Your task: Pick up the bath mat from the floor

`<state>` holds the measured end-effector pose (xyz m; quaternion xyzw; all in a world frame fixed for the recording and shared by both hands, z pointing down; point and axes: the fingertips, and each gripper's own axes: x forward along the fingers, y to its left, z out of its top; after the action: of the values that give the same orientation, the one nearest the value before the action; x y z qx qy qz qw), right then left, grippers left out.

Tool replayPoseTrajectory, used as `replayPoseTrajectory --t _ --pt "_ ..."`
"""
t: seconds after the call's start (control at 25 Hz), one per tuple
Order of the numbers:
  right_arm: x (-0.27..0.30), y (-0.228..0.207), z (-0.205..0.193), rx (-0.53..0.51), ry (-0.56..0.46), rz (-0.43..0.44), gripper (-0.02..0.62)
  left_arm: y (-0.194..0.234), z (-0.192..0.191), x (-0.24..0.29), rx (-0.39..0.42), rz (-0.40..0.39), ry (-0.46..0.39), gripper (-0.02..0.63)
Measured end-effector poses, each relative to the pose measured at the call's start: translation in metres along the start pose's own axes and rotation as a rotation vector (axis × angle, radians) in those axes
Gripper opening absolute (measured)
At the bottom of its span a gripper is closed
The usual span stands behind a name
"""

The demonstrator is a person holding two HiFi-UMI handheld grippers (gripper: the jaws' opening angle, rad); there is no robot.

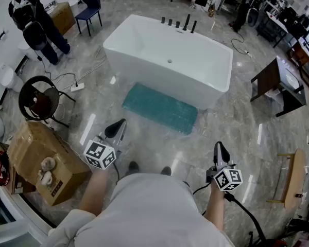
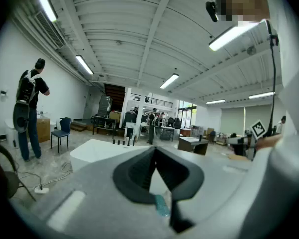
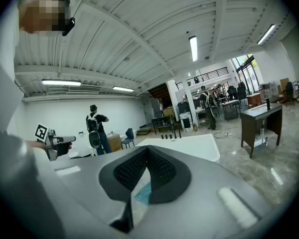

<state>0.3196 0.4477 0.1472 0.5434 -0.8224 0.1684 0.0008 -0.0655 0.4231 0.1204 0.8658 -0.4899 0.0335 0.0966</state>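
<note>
Head view, looking steeply down. The bath mat (image 1: pixel 160 107) – teal, rectangular, with a nubbed surface – lies flat on the grey marble-patterned floor (image 1: pixel 237 125), just beside the near long wall of a white free-standing bathtub (image 1: pixel 170 60). One long edge of the mat runs along that wall. A row of dark taps (image 1: pixel 177 22) stands at the tub's far rim.

The left gripper (image 1: pixel 118 126) is held at the lower left, above the floor and short of the mat's near edge, apart from it. The right gripper (image 1: pixel 219 148) is held at the lower right, also clear of the mat and further to the side. Both point roughly level toward the tub.

Left gripper view: the left gripper (image 2: pixel 156 151) has its jaws brought together at the tips, with nothing clamped. A sliver of the bath mat (image 2: pixel 162 206) shows through the hollow behind the tips.

Right gripper view: the right gripper (image 3: pixel 147 150) likewise has its jaws together and holds nothing. The bath mat (image 3: pixel 142 193) is seen on the floor through the hollow.

Surroundings – a cardboard box (image 1: pixel 44 161) stands at the left. A person (image 1: pixel 33 22) with a backpack stands at the upper left, near a blue chair (image 1: pixel 90 6). A dark side table (image 1: pixel 275 84) stands to the right of the tub.
</note>
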Motion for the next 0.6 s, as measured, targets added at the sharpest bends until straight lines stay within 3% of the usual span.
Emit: replayPoseTrajectory --t 0.6 --pt "0.010 0.027 -0.003 0.002 -0.008 -0.028 0.006 0.026 -0.005 -0.002 0.003 -0.034 0.017 0.000"
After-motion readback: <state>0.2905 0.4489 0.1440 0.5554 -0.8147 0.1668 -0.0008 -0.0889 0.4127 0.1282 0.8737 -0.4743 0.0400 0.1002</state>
